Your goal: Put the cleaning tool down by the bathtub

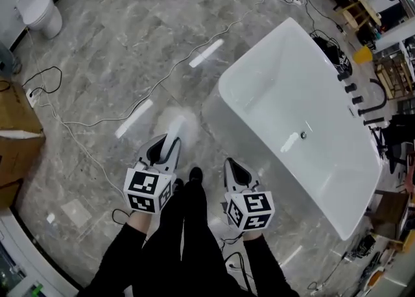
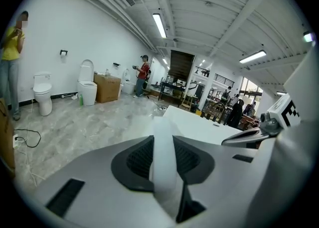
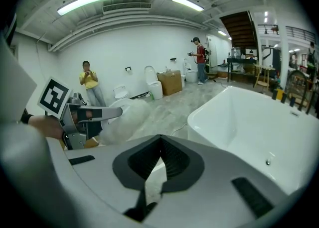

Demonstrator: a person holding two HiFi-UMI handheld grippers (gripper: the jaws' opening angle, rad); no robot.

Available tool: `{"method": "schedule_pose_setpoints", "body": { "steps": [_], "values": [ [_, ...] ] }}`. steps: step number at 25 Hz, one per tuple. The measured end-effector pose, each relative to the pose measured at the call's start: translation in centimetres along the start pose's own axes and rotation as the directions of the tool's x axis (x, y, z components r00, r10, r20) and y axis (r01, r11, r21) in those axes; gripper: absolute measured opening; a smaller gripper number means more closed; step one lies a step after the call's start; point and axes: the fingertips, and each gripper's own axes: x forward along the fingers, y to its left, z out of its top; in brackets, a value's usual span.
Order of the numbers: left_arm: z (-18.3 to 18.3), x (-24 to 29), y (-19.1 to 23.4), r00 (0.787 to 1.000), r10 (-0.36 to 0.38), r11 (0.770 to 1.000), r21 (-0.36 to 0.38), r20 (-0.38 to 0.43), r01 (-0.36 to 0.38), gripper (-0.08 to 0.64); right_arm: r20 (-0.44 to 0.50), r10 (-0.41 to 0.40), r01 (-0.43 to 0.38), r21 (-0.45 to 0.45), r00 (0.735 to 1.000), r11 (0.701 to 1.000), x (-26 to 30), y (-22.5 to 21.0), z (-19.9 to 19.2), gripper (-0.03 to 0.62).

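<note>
left gripper (image 1: 167,150) pinching duster (image 1: 180,122), right gripper (image 1: 235,169) pressed together, empty. if we drop now, lands short of tub (image 1: 227,88).

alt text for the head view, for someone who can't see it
Seen from above, the left tool grips a fluffy white duster over a grey marble floor, with the right tool beside it and a white bathtub to the right. A toilet stands at the top left, and cables trail across the floor.
</note>
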Motion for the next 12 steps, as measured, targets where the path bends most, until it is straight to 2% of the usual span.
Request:
{"method": "schedule_pose_setpoints", "body": {
  "steps": [4, 12],
  "values": [
    [-2.2, 3.0, 0.8, 1.0, 0.015, 1.0, 0.007, -0.005, -0.015, 0.098, -0.028, 0.021, -0.021, -0.006, 0.999, 1.0, 4.0, -1.2, -2.1, 0.0],
    [-9.7, 8.3, 4.7, 0.997, 0.069, 0.998, -0.011, -0.027, -0.069, 0.098, -0.038, 0.068, -0.07, -0.047, 0.997, 0.996, 12.2, -2.7, -7.0, 0.0]
  ]
}}
